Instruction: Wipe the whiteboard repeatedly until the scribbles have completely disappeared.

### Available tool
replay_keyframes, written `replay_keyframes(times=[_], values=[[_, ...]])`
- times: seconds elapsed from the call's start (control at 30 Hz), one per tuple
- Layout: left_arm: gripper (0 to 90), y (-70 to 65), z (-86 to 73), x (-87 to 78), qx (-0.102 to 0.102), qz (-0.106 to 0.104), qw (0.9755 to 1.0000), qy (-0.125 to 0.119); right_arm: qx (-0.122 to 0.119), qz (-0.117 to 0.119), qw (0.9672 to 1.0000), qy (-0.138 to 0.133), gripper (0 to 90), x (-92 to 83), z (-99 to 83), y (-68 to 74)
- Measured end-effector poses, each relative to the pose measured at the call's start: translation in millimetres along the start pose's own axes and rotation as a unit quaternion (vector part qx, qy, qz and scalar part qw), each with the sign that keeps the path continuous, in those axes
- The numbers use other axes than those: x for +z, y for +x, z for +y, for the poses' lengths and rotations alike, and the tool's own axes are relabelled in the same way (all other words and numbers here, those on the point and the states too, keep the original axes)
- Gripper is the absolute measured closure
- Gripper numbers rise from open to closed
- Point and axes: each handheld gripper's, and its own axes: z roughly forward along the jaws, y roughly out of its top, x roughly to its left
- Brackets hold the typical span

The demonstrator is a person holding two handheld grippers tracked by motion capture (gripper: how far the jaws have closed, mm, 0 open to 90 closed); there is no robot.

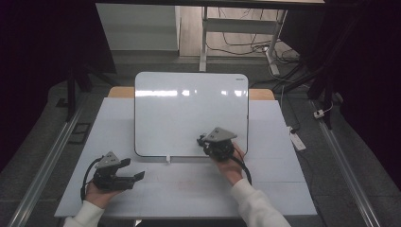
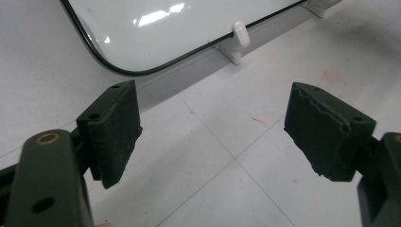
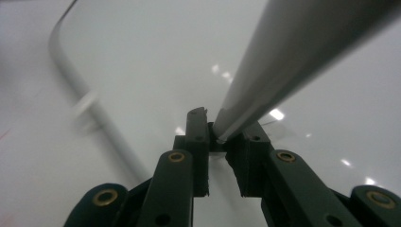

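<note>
White sleeves; black two-jaw tools (image 1: 135, 175) (image 1: 201, 140), brass rivets, grey triangular top plates, black cables.

The right gripper (image 3: 218, 137) is clamped on a grey rod (image 3: 293, 61) over the glossy whiteboard (image 3: 142, 71).

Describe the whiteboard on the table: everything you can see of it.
The whiteboard is a glossy white panel with rounded corners and a thin dark edge line, its face blank and catching ceiling reflections. It stands tilted back on the white table, its lower edge in a pale rail with small white clips. The right gripper is over its lower right part, shut on a grey rod.
</note>
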Motion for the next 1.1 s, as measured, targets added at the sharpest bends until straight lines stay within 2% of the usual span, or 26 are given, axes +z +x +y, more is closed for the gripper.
replay_keyframes(times=[0.07,0.1,0.2,0.23,0.27,0.3,0.37,0.4,0.43,0.47,0.53,0.63,0.67,0.7,0.73,0.83,0.87,0.9,1.0,1.03,1.07,1.1], values=[[20.1,-0.3,-0.1,-0.2,0.001,-0.001,1.0,-0.001,-0.03,0.003,0.9995,0.009,77.3,0.3,-4.0,8.5],[20.1,-0.7,-0.1,-0.3,0.002,-0.001,1.0,-0.001,-0.024,0.005,0.9997,0.009,77.3,-1.0,-3.6,4.7],[20.1,-1.9,0.1,-0.9,0.003,0.001,1.0,-0.002,0.015,-0.037,0.999,-0.018,77.3,-9.6,1.8,-18.5],[20.1,-2.0,0.2,-1.0,0.002,0.0,1.0,-0.002,0.029,-0.041,0.9985,-0.021,77.3,-11.4,2.9,-23.9],[20.1,-1.7,0.3,-0.9,0.002,-0.001,1.0,-0.002,0.031,-0.041,0.9984,-0.021,77.3,-11.7,2.8,-23.7],[20.1,-1.1,0.3,-0.6,0.002,-0.001,1.0,-0.001,0.02,-0.037,0.999,-0.014,77.3,-10.6,2.0,-18.8],[20.1,-0.2,0.2,0.6,0.0,-0.001,1.0,0.0,-0.005,-0.007,1.0,0.005,77.3,-5.0,-2.8,-2.9],[20.1,-0.1,0.1,0.8,0.0,-0.001,1.0,0.001,-0.019,0.0,0.9998,0.01,77.3,-3.0,-5.2,3.9],[20.1,-0.5,0.0,0.7,0.001,-0.001,1.0,0.001,-0.031,-0.001,0.9995,0.011,77.3,-2.6,-6.0,6.9],[20.1,-1.0,-0.1,0.6,0.002,0.0,1.0,0.001,-0.028,-0.001,0.9996,0.01,77.3,-3.0,-5.0,4.0],[20.1,-2.2,-0.1,0.1,0.004,0.0,1.0,0.001,0.001,-0.023,0.9997,-0.011,77.3,-6.7,-1.0,-10.6],[20.1,-1.8,0.3,0.1,0.002,0.0,1.0,-0.001,0.034,-0.059,0.9972,-0.032,77.3,-12.7,8.8,-33.6],[20.1,-1.4,0.2,0.4,0.002,-0.001,1.0,0.0,0.041,-0.061,0.9967,-0.034,77.3,-13.2,10.8,-37.2],[20.1,-1.0,0.1,0.5,0.003,0.0,1.0,0.0,0.042,-0.061,0.9967,-0.033,77.3,-12.8,11.0,-36.2],[20.1,-0.5,-0.1,0.6,0.002,-0.001,1.0,0.0,0.035,-0.051,0.9977,-0.027,77.3,-11.2,10.2,-32.0],[20.1,0.6,-0.4,0.4,0.0,-0.001,1.0,0.0,0.001,-0.012,0.9999,-0.007,77.3,-4.9,3.2,-13.4],[20.1,0.4,-0.4,0.4,0.0,-0.001,1.0,0.0,-0.009,-0.016,0.9998,-0.005,77.3,-5.3,3.3,-12.7],[20.1,-0.2,-0.3,0.4,0.001,0.0,1.0,0.0,0.001,-0.017,0.9998,-0.01,77.3,-5.9,4.4,-16.9],[20.1,-2.5,0.1,-0.1,0.006,0.0,1.0,-0.001,0.042,-0.052,0.9972,-0.036,77.3,-11.2,10.5,-36.0],[20.1,-2.6,0.3,-0.3,0.006,0.0,1.0,-0.001,0.049,-0.052,0.9967,-0.037,77.3,-11.6,11.7,-38.6],[20.0,-2.3,0.3,-0.2,0.005,0.0,1.0,-0.001,0.049,-0.054,0.9967,-0.037,77.3,-11.0,11.6,-36.2],[20.1,-1.6,0.3,0.1,0.004,0.0,1.0,-0.001,0.038,-0.044,0.9978,-0.031,77.3,-8.7,10.7,-30.6]])
